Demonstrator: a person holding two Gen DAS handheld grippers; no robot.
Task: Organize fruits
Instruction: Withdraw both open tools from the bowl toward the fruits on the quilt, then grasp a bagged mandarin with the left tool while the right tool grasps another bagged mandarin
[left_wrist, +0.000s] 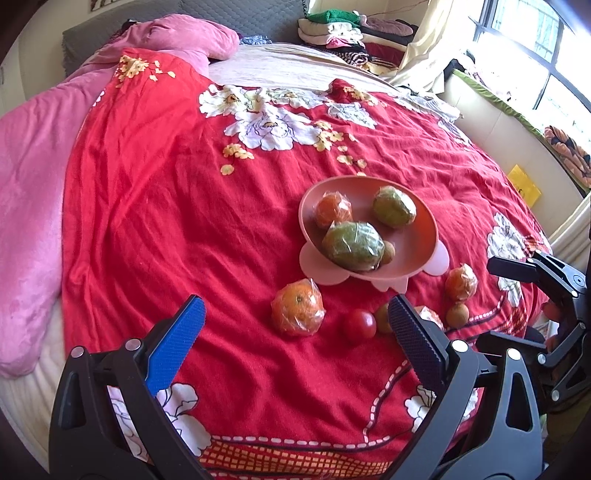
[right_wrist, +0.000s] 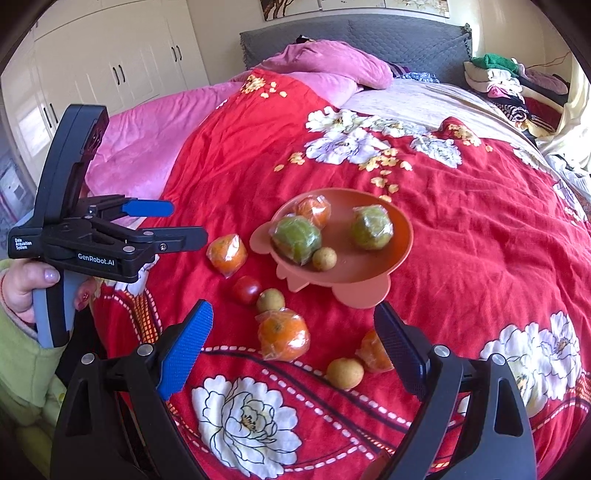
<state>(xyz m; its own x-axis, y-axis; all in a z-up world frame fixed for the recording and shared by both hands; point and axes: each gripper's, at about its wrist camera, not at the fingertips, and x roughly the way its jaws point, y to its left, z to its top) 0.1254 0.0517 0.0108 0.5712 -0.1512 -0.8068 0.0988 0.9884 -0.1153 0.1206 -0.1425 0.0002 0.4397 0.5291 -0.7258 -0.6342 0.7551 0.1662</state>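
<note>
A pink plate (left_wrist: 424, 236) (right_wrist: 369, 266) on the red floral bedspread holds a wrapped orange (right_wrist: 314, 210), two wrapped green fruits (right_wrist: 295, 238) (right_wrist: 371, 227) and a small tan fruit (right_wrist: 324, 258). Loose in front of it lie a wrapped orange (left_wrist: 297, 312) (right_wrist: 226, 254), a red tomato (left_wrist: 358, 324) (right_wrist: 246, 290), a small tan fruit (right_wrist: 270, 300), another wrapped orange (right_wrist: 283, 334), a second tan fruit (right_wrist: 345, 373) and an orange (right_wrist: 373, 350) half hidden by a finger. My left gripper (left_wrist: 295, 301) (right_wrist: 186, 222) is open above the first orange. My right gripper (right_wrist: 291, 308) (left_wrist: 491, 302) is open over the nearer orange.
A pink blanket (left_wrist: 33, 206) covers the bed's left side, below a grey headboard (right_wrist: 369, 40). Folded clothes (left_wrist: 340, 33) are stacked at the far corner near the window (left_wrist: 535, 44). White wardrobes (right_wrist: 110, 62) stand beyond the bed. A hand (right_wrist: 26, 284) holds the left gripper's handle.
</note>
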